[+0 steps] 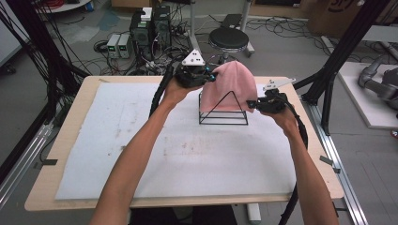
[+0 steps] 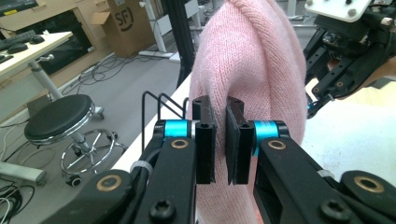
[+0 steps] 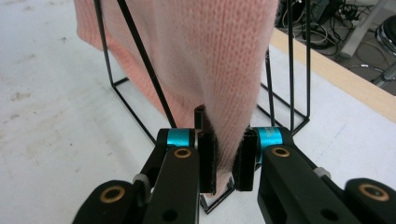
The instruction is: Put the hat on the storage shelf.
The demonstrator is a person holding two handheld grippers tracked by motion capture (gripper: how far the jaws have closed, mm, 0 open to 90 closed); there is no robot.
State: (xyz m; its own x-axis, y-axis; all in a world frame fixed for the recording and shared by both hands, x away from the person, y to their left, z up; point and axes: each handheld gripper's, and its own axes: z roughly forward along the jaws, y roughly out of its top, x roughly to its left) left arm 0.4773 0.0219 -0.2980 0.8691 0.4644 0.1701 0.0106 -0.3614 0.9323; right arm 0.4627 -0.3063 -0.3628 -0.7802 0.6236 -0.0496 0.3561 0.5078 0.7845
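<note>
The pink knit hat (image 1: 231, 86) is draped over a black wire stand (image 1: 224, 114) toward the far side of the worktop (image 1: 70, 122), its crown up and its long axis running straight up and down the frame. Both tools are on it from opposite flanks. The left tool (image 1: 209, 77) sits high, near the crown on the hat's left side, and in the left gripper view its jaws stand close together with a fold of the pink knit pinched between them, so it is gripping the hat (image 2: 252, 74) up top. The right tool (image 1: 251, 105) sits lower, at the hem on the hat's right side just beside the stand's slanted wire; in the right gripper view its jaws are clamped on the bottom edge of the hat (image 3: 219, 70), with the wire legs of the stand (image 3: 140, 65) right beside them. So the hat lies between the two tools, held at one high point and one low point. I judge that whichever way it goes, up off the frame or further down over it, it must travel along that upright axis, and the lower, right tool is the one nearest the wires and likeliest to snag.
</note>
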